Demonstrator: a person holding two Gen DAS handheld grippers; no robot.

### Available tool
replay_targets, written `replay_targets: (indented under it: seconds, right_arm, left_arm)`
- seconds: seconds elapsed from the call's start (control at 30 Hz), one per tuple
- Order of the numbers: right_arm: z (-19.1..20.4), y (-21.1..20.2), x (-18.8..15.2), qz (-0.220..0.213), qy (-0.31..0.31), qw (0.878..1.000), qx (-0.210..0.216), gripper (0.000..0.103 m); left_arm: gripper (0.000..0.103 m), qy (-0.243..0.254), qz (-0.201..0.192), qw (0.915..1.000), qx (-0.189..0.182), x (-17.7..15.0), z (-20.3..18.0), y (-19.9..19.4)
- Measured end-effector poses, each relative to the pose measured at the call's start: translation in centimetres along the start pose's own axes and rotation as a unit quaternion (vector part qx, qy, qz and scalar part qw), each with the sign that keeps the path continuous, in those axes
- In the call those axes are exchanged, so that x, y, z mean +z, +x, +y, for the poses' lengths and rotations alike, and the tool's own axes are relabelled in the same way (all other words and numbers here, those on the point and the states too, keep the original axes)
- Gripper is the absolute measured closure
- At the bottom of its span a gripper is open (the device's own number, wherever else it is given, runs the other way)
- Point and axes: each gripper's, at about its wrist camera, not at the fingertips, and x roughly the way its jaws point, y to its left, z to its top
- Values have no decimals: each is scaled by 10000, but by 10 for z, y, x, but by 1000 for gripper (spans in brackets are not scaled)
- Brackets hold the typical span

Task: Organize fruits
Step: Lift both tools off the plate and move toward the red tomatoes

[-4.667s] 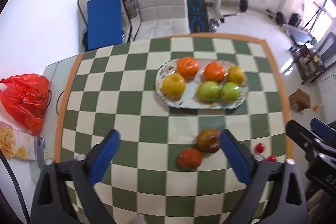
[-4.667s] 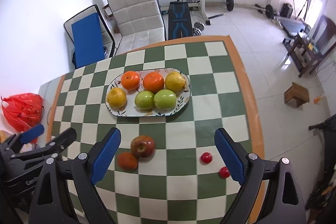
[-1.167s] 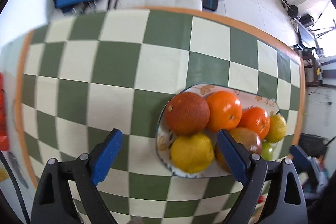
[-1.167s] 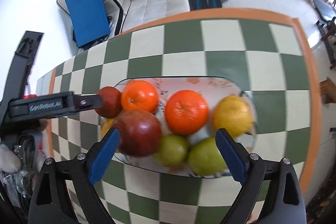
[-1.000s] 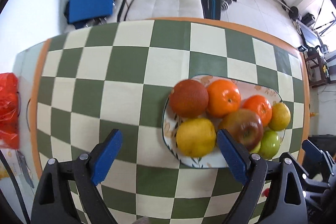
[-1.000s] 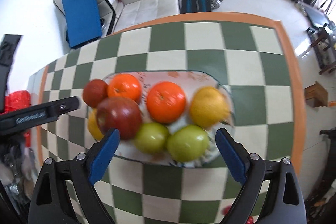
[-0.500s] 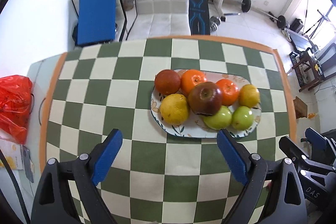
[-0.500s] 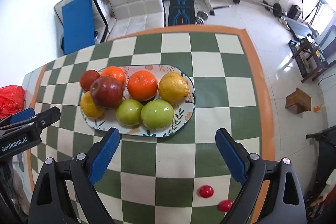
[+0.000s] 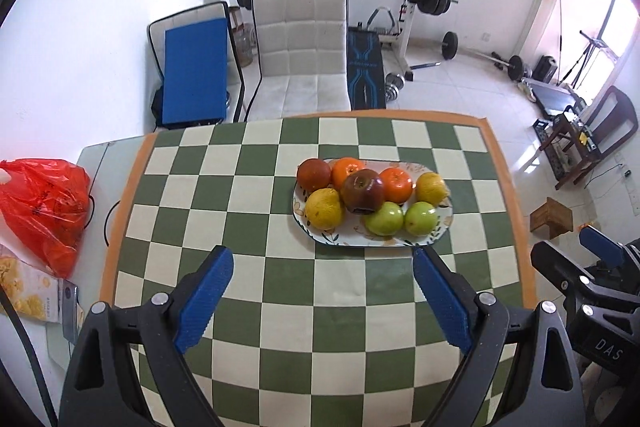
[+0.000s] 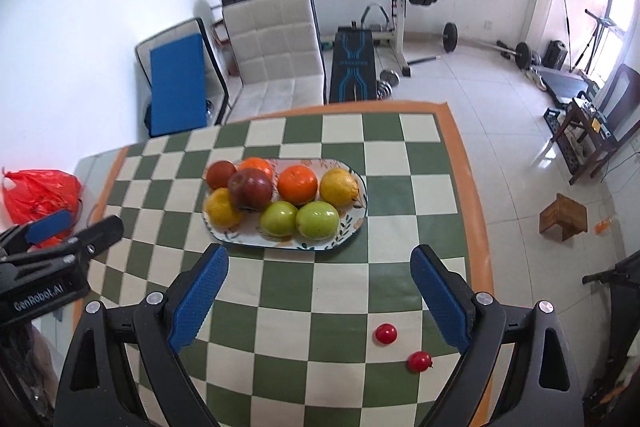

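An oval patterned plate (image 9: pixel 442 223) (image 10: pixel 352 223) sits on the green-and-white checked table. It holds two oranges, two green apples, two yellow citrus fruits, a dark red-brown fruit (image 9: pixel 314 174) and a red apple (image 9: pixel 363 193) (image 10: pixel 251 188) resting on top of the others. Two small red fruits (image 10: pixel 386 333) (image 10: pixel 419 361) lie near the table's front right. My left gripper (image 9: pixel 322 297) is open and empty, above the table in front of the plate. My right gripper (image 10: pixel 318 293) is also open and empty, well short of the plate.
A red plastic bag (image 9: pixel 44 203) and a snack packet (image 9: pixel 24 287) lie off the table's left edge. A white chair (image 9: pixel 302 59) and a blue-padded chair (image 9: pixel 196 79) stand behind the table, with gym weights beyond. A small wooden stool (image 10: pixel 562 217) stands on the floor at right.
Both grippers have pulled up and back from the plate, so the fruits look smaller and farther. The red apple and dark red-brown fruit, on the table earlier, now rest on the plate.
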Motion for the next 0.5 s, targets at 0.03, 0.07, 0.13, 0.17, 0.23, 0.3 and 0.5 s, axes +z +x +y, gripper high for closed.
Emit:
replay_targets:
  seconds: [0.03, 0.07, 0.13, 0.17, 0.23, 0.3, 0.5]
  right_arm:
    - [1, -9, -1, -60, -2, 10000, 4, 8]
    - [2, -15, -2, -99, -6, 10000, 3, 8]
    - [3, -29, -5, -193, -13, 9998, -4, 8]
    - [3, -33, -6, -215, -12, 9998, 3, 8]
    - [5, -44, -8, -258, -32, 9997, 3, 8]
    - [5, -51, -10, -292, -19, 9996, 22, 8]
    - [4, -59, -14, -328, 51, 9993, 146, 8]
  left_arm:
    - [11, -7, -36, 10000, -12, -1, 0, -6]
    - [11, -1, -90, 10000, -34, -2, -1, -13]
    - [11, 20, -192, 9998, -58, -3, -3, -24]
    - [11, 67, -261, 9996, -31, -4, -5, -30]
    - [11, 103, -317, 9994, -51, -5, -8, -36]
    - [11, 119, -330, 9994, -67, -6, -10, -39]
    - [11, 50, -221, 9997, -135, -10, -13, -34]
